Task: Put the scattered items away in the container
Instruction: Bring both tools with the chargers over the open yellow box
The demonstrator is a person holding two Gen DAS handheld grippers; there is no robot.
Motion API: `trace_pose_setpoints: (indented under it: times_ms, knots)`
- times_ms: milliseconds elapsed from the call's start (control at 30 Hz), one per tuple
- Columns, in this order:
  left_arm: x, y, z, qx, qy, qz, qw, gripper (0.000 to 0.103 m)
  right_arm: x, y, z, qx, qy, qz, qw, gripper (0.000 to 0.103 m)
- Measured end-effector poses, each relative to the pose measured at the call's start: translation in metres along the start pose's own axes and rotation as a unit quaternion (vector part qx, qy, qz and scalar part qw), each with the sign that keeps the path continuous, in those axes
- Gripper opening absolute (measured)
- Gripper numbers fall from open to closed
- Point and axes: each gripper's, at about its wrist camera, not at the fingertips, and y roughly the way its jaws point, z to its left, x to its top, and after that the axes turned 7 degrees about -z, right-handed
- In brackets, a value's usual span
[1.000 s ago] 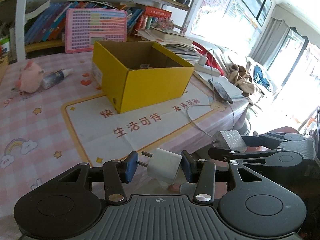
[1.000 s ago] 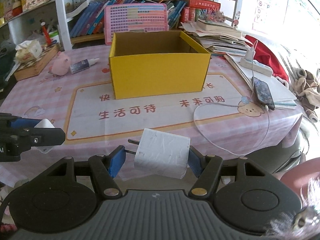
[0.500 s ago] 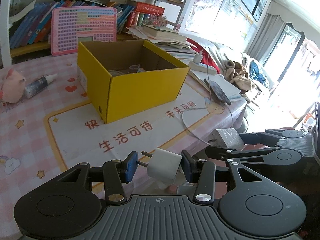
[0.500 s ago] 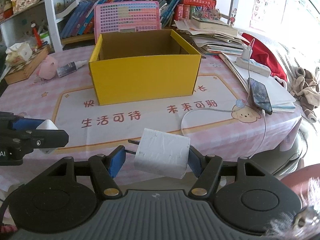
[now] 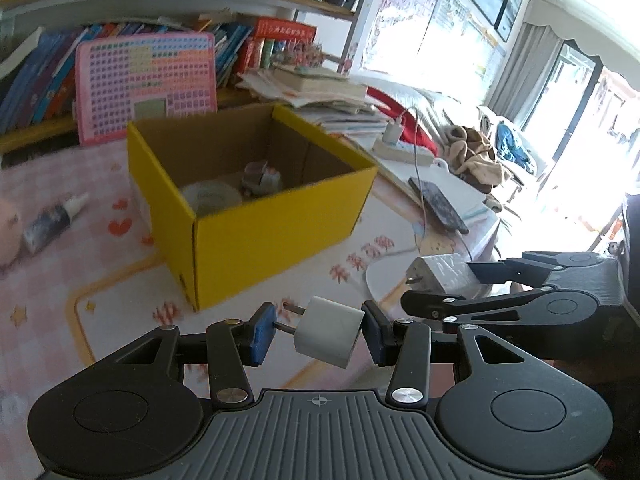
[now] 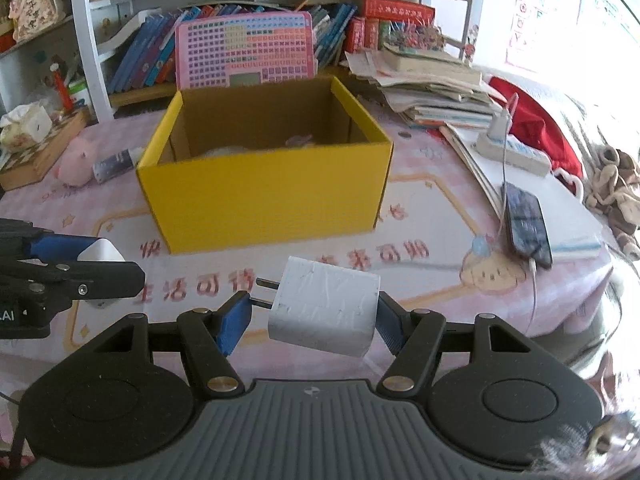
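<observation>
Between the blue pads of the left gripper (image 5: 318, 334), a small white charger plug (image 5: 329, 337) clamped sideways, prongs pointing at the left pad, held above the pink tablecloth (image 5: 100, 272)

Between the pads of the right gripper (image 6: 314, 318), a larger white charger block (image 6: 325, 311) gripped the same way, prongs to its left

Ahead of both grippers, an open yellow cardboard box (image 6: 264, 196), upright on the printed mat, nothing lying between it and either plug; inside, near the far wall, a pale round thing (image 5: 210, 196) and a small crumpled grey-and-pink item (image 5: 260, 178), both too blurred to identify

Left of the box and well apart from it, a pink plush pig (image 6: 76, 160) touching a small dark bottle (image 6: 114, 165) on its side

Right of the right gripper, a white cable (image 6: 532, 292) looping over the table edge into a dark phone (image 6: 526, 228), with a power strip (image 6: 514, 152) and a stack of papers (image 6: 432, 92) beyond

Behind the box, a pink chart board (image 6: 246, 54) leaning against shelved books (image 6: 140, 56)
</observation>
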Motion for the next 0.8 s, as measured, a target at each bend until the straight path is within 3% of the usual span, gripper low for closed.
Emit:
trace_pose_setpoints:
  times_ms: [267, 533, 800]
  knots:
    - [0.029, 0.012, -0.001, 0.018, 0.005, -0.032, 0.9993, 0.045, 0.037, 0.017, -0.016, 0.024, -0.023, -0.045, 0.998, 0.064]
    - [0.065, 0.022, 0.004, 0.061, 0.025, -0.075, 0.995, 0.045, 0.086, 0.037, -0.028, 0.06, -0.052, -0.095, 0.992, 0.064]
    - [0.083, 0.051, 0.012, 0.105, 0.059, -0.068, 0.9904, 0.045, 0.122, 0.069, -0.031, 0.1, -0.075, -0.118, 0.985, 0.064]
